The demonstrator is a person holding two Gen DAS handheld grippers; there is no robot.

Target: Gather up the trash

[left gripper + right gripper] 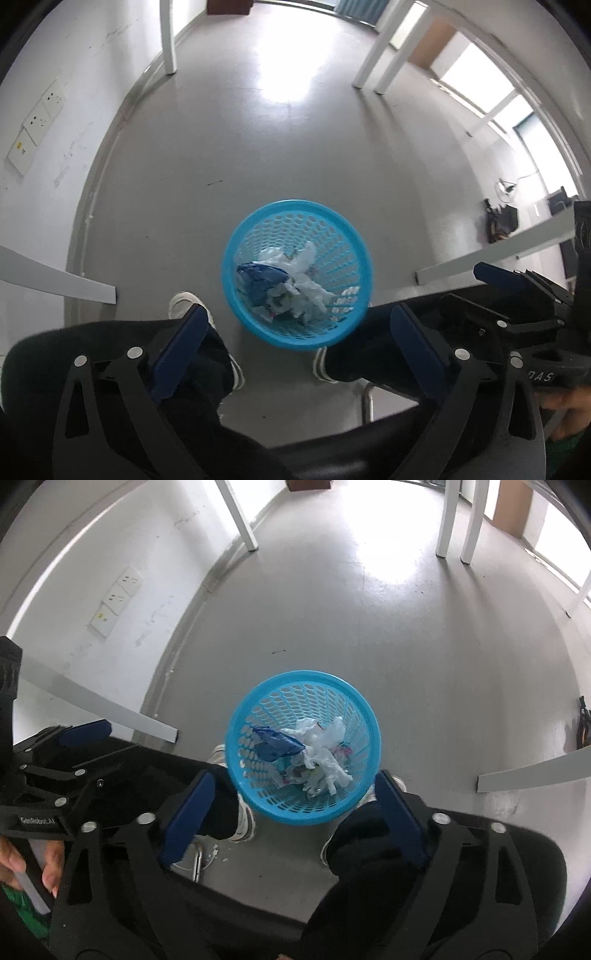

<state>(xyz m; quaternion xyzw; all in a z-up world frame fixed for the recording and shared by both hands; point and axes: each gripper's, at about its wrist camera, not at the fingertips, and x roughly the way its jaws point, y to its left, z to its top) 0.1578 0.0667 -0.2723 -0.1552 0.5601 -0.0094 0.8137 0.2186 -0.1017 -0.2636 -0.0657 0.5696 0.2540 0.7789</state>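
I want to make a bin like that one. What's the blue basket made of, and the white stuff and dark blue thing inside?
Basket: looks like moulded plastic, smooth and slightly glossy, walls full of punched holes.
White stuff: probably crumpled tissue or paper, matte and soft-looking, though some could be thin plastic.
Dark blue thing: likely a plastic-film wrapper, shiny and creased.

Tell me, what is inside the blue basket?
The blue basket holds crumpled white paper, a dark blue wrapper and small printed scraps. Whatever lies beneath this pile is covered.
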